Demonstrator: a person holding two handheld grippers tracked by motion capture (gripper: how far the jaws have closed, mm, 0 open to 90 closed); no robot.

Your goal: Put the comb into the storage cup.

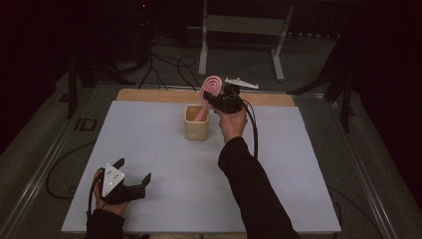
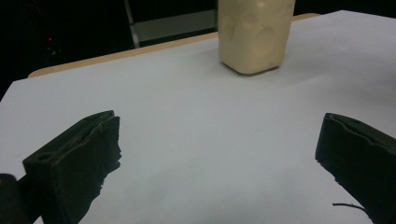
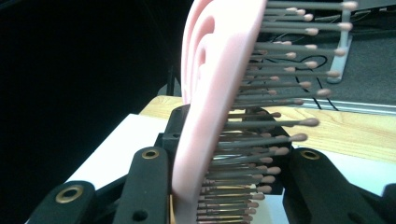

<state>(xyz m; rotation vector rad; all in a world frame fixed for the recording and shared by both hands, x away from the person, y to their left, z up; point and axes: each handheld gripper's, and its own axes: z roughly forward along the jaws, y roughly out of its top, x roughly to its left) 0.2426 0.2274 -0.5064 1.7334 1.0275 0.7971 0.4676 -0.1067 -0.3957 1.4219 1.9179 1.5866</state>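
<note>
1. Your right gripper (image 1: 215, 102) is up at about twelve o'clock on the table (image 1: 149, 149), jaws clamped on a pink hairbrush (image 1: 211, 87)
2. The brush head tilts up and away toward the far edge, while its handle angles down into the cream cup (image 1: 196, 127) just at the gripper's seven o'clock
3. From the right gripper view, the pink hairbrush (image 3: 210, 93) stands edge-on between the two black jaws, one pressed to its smooth back, the other into the bristles, which stick out to three o'clock
4. Your left gripper (image 1: 133, 175) rests low at around seven o'clock on the table, well apart from the cup
5. Its jaws stand wide apart with nothing between them, just bare white tabletop
6. From the left gripper view, the cream cup (image 2: 254, 35) sits upright ahead at about one o'clock
</note>
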